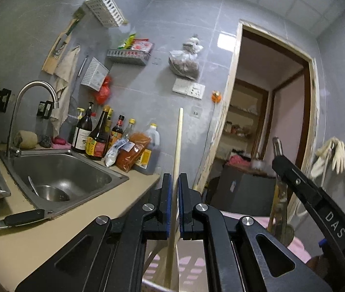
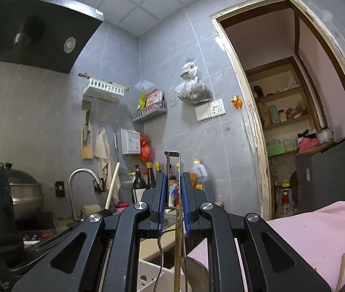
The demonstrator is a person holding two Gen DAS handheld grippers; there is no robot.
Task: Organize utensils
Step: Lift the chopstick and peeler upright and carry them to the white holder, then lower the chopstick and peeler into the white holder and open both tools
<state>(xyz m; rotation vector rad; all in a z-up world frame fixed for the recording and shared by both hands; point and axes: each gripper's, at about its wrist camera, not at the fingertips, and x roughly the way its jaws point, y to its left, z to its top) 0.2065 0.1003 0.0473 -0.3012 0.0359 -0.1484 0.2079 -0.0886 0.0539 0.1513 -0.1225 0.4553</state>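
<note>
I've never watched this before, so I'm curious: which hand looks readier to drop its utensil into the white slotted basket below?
Probably the left. The left gripper holds one long pale wooden stick upright over the white slotted basket. The right gripper clamps a wire-framed metal utensil too, but sits off to the side.

The left gripper (image 1: 175, 177) points upward, raised above the sink (image 1: 58, 170) and to its right, its blue-padded jaws closed to a narrow gap on a wooden stick (image 1: 177, 146) that stands upright between them. The right gripper (image 2: 173, 177) also points upward, farther right of the sink, jaws pinched on a metal peeler (image 2: 172, 170) and a slim wooden handle (image 2: 177, 255).
</note>
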